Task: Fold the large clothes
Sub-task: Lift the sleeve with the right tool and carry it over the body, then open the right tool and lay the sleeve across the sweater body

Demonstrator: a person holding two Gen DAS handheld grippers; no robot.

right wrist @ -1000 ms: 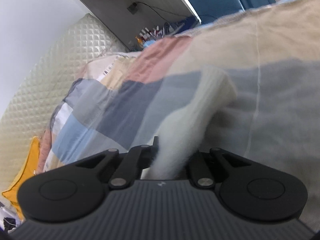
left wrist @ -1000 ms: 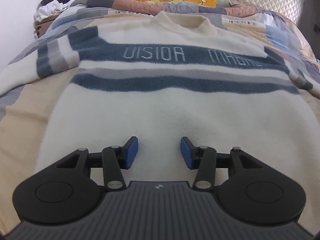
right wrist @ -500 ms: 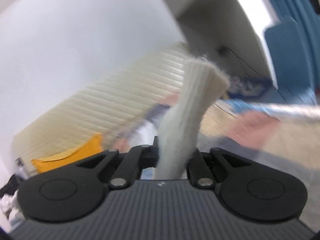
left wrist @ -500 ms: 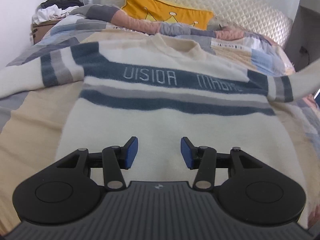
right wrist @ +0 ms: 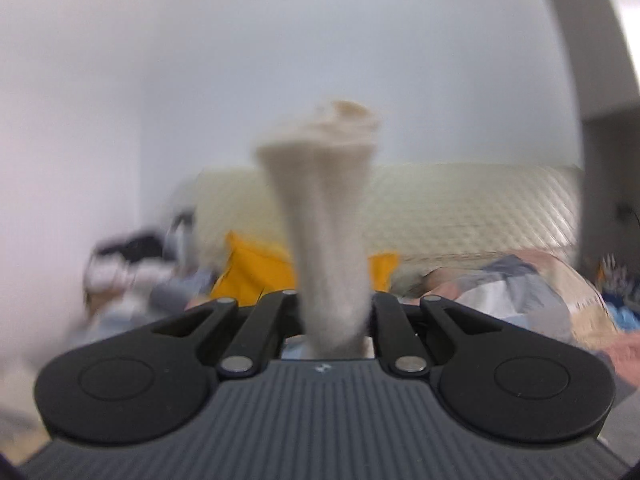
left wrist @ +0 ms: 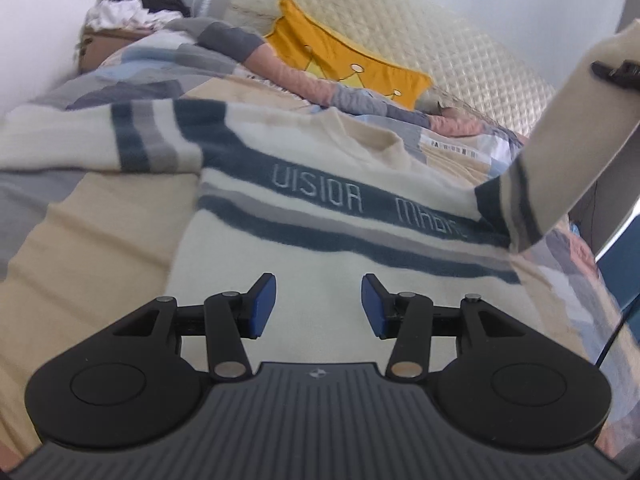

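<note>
Left wrist view: cream sweater (left wrist: 320,240) with dark blue and grey stripes lies flat, front up, on a patchwork bedspread (left wrist: 80,232). Beyond the sweater's collar sits a yellow pillow (left wrist: 344,64) against a quilted cream headboard (left wrist: 460,52). Far left of the pillow, a heap of dark and white clothes (left wrist: 132,8) tops a cardboard box (left wrist: 96,44) by the wall. One sleeve lies spread out left of the sweater body on the bedspread; the other sleeve (left wrist: 560,136) rises up off the bed at the right of the sweater, slanting toward the upper frame edge, where a black gripper part touches it.

Left gripper (left wrist: 319,306) hovers over the sweater's lower body, blue pads about half apart, nothing between them, not touching cloth.

Right wrist view, blurred: right gripper (right wrist: 334,320) is clamped tight on the sleeve cuff (right wrist: 324,208), which sticks up past the fingers and blocks the middle of the pillow and headboard behind.
</note>
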